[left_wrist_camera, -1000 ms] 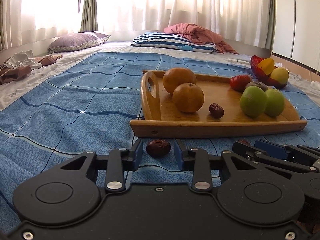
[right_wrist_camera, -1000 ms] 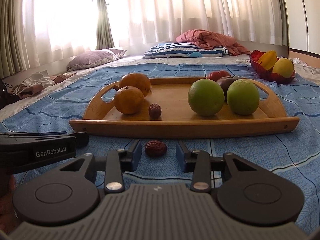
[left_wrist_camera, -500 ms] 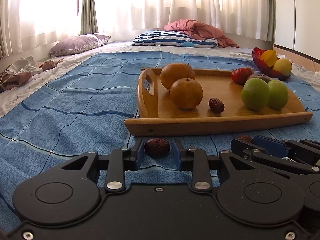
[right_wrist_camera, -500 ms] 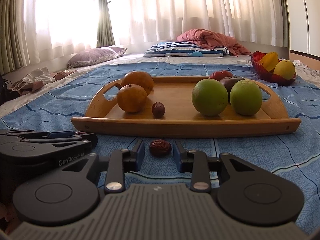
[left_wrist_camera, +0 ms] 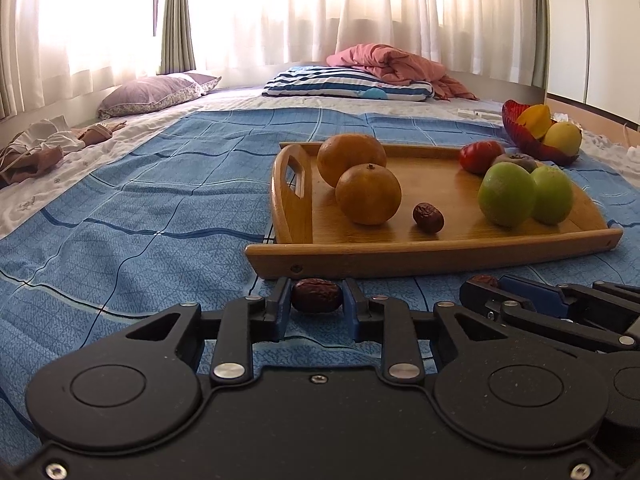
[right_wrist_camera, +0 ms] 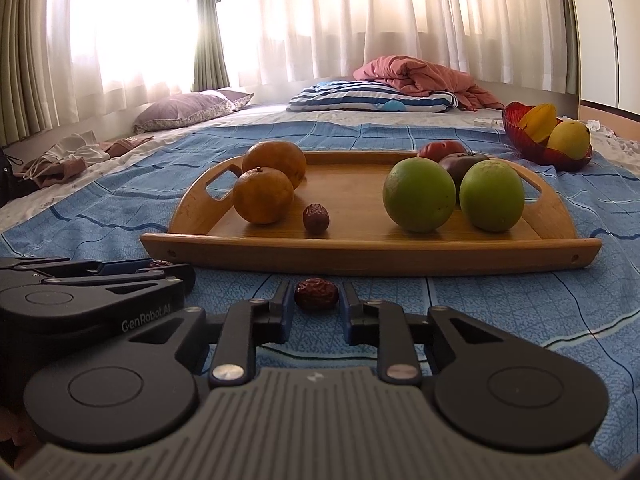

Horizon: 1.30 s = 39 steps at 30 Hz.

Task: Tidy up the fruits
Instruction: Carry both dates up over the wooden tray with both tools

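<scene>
Where each tool brackets a fruit, the object is a red date: one date (left_wrist_camera: 317, 295) sits between the blue pads of the left tool (left_wrist_camera: 316, 306), and a second date (right_wrist_camera: 317, 294) lies between those of the right tool (right_wrist_camera: 315, 305). Both dates rest on the blue bedspread (left_wrist_camera: 140, 248), just in front of the near rim of the wooden tray (right_wrist_camera: 368, 258). The left tool has narrowed until its pads appear to touch the date's two ends, so it looks gripped; the right tool is slightly wider, with a sliver of gap visible on either side of its date.

Judged by its wrinkled, dull skin, a dried date is probably light, a little yielding and not slippery, with a firm core; a modest squeeze along the long axis should hold it. Its small size means it could roll out of a crooked grip, so a centred hold looks wisest.

On the tray stand a third date (right_wrist_camera: 315, 219), two oranges (right_wrist_camera: 263, 195), two green fruits (right_wrist_camera: 419, 195) and darker red fruit behind them. A red bowl (right_wrist_camera: 520, 136) of yellow fruit sits well apart, to the right rear. Pillows and bedding lie beneath the curtains.
</scene>
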Tool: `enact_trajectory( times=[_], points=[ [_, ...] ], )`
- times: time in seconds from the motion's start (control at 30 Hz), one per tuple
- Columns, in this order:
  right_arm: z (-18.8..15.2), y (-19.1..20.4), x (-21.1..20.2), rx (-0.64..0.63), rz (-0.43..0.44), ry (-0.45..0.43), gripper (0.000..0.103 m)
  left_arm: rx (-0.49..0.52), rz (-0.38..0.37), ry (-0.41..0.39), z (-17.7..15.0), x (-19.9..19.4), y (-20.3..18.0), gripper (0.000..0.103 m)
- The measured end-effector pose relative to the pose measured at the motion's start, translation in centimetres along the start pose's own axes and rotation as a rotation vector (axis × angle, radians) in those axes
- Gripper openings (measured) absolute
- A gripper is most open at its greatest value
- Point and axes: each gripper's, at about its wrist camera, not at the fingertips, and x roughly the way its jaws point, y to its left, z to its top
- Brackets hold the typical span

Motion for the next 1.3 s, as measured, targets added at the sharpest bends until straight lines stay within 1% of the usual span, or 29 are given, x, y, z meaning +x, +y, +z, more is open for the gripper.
enact_trajectory(
  times=[0.2,0.47,0.6,0.83,0.93,1.03,1.17,1.3],
  points=[
    [0.3,0.0,-0.6,-0.002,-0.002,-0.022,0.028,0.002,-0.009,-0.022,0.5,-0.8,-0.2,0.026],
    [1.2,-0.5,-1.7,0.007,-0.010,-0.063,0.027,0.005,-0.037,-0.056,2.2,-1.8,-1.0,0.026],
    [2.0,-0.9,-2.4,0.006,-0.019,-0.093,0.027,0.012,-0.044,-0.085,3.3,-2.2,-1.6,0.026],
    [3.9,-2.4,-3.4,0.008,-0.042,-0.151,0.027,0.004,-0.104,-0.120,6.0,-2.3,-2.6,0.026],
    [5.0,-3.2,-3.5,0.004,-0.058,-0.174,0.027,-0.005,-0.144,-0.116,7.3,-1.9,-2.8,0.026],
    [6.3,-4.3,-3.4,0.009,-0.066,-0.184,0.027,-0.018,-0.189,-0.095,8.7,-1.2,-3.0,0.026],
    [8.0,-5.9,-2.8,0.047,-0.055,-0.172,0.027,-0.019,-0.207,-0.076,10.2,0.0,-3.4,0.026],
    [9.5,-7.1,-1.7,0.042,-0.051,-0.157,0.027,-0.024,-0.229,-0.049,11.7,1.6,-3.8,0.026]
  ],
)
